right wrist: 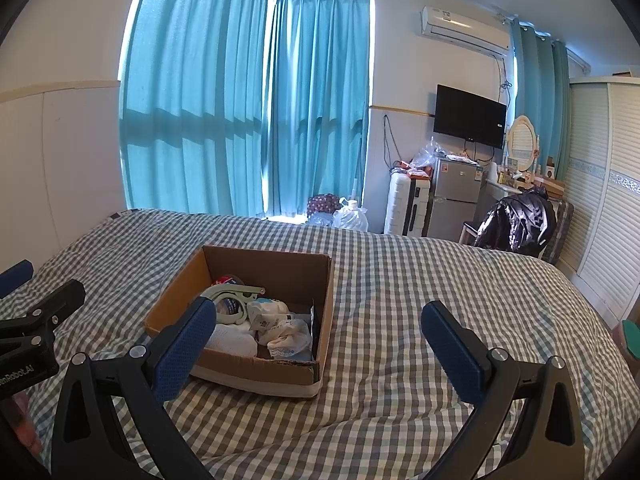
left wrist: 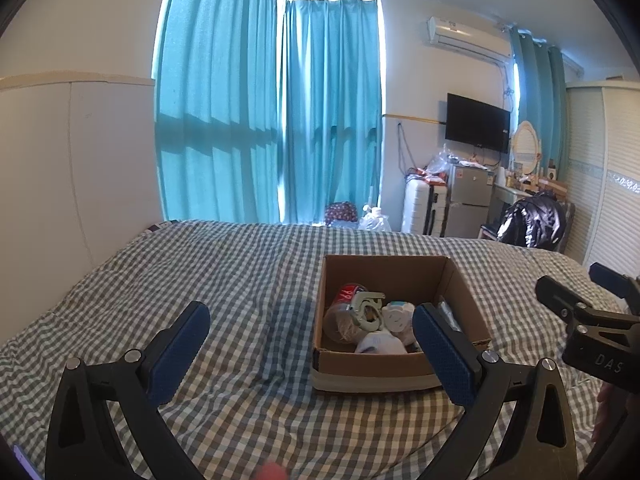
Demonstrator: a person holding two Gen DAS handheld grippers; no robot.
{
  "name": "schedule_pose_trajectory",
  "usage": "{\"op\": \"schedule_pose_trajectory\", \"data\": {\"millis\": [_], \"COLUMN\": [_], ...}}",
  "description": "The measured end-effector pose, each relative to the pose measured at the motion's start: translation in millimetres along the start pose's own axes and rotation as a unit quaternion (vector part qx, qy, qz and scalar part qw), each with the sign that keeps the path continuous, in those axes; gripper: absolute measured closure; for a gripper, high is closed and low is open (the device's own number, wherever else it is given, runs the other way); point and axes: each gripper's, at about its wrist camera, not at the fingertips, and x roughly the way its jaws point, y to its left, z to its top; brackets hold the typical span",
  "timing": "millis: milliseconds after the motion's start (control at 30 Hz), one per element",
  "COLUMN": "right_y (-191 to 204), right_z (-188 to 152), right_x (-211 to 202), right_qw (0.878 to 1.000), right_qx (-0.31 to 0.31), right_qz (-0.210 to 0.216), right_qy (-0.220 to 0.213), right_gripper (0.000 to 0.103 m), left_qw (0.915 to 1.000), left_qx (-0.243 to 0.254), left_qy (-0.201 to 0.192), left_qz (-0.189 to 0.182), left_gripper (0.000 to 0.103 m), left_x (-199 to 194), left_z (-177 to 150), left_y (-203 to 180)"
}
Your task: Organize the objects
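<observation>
An open cardboard box [left wrist: 460, 280] [right wrist: 324, 304] rests on the checked bed. Inside lie a red-labelled can [left wrist: 347, 293], a pale plastic clip-hanger [left wrist: 366, 309] [right wrist: 228, 294], white socks [left wrist: 380, 342] [right wrist: 288, 338] and a small white packet [right wrist: 268, 314]. My left gripper [left wrist: 310, 338] is open, just short of the box's near left side, with nothing between its blue pads. My right gripper [right wrist: 320, 330] is open too, over the box's near right corner and the bedding. Each gripper shows at the edge of the other's view: the right gripper [left wrist: 592, 304], the left gripper [right wrist: 36, 300].
The grey-and-white checked bedspread [left wrist: 200, 260] [right wrist: 420, 272] fills the foreground. Beyond the bed are teal curtains [left wrist: 272, 120], a white suitcase [right wrist: 406, 204], a small fridge [right wrist: 456, 196], a wall TV [right wrist: 470, 116], a chair with a dark jacket [right wrist: 516, 220] and a white wardrobe [right wrist: 604, 200].
</observation>
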Motion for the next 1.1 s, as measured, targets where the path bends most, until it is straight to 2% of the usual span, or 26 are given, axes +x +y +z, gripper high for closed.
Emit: {"op": "schedule_pose_trajectory", "data": {"millis": [233, 1100], "right_y": [0.9, -0.9], "right_z": [-0.4, -2.5], "right_x": [0.4, 1.8], "right_qw": [1.0, 1.0], "right_qx": [-0.003, -0.002], "right_qz": [-0.001, -0.004], "right_qy": [0.0, 0.003], "right_gripper": [0.0, 0.0], "left_qw": [0.9999, 0.9999], "left_qx": [0.014, 0.012], "left_qy": [-0.004, 0.004], "left_qz": [0.009, 0.011], "left_gripper": [0.0, 0.0], "left_x": [-1.2, 1.5], "left_z": [-0.7, -2.3], "left_y": [-3.8, -2.0]}}
